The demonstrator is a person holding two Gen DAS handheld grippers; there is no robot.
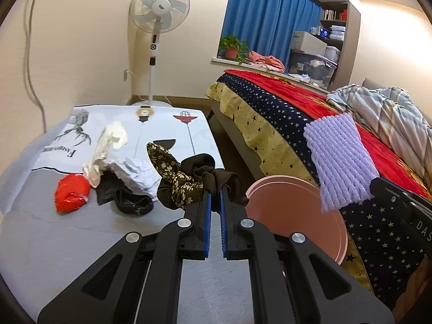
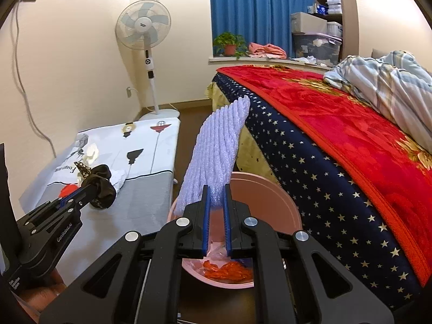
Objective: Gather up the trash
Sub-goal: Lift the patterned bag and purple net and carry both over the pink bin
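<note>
Bedroom: low table [image 1: 48,237] beside a bed [image 2: 337,145], fan [image 1: 159,8] at the wall. Left gripper [image 1: 215,191] clamps a dark cloth bundle [image 1: 199,178] above the table. Right gripper [image 2: 216,191] pinches a purple foam sheet [image 2: 213,151] over the pink bin [image 2: 270,189] between table and bed

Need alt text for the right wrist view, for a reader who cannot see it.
The right gripper is shut on a lilac foam net sleeve above a pink bin that stands beside a bed. At left, the left gripper holds a dark floral scrunchie over a low table.
</note>
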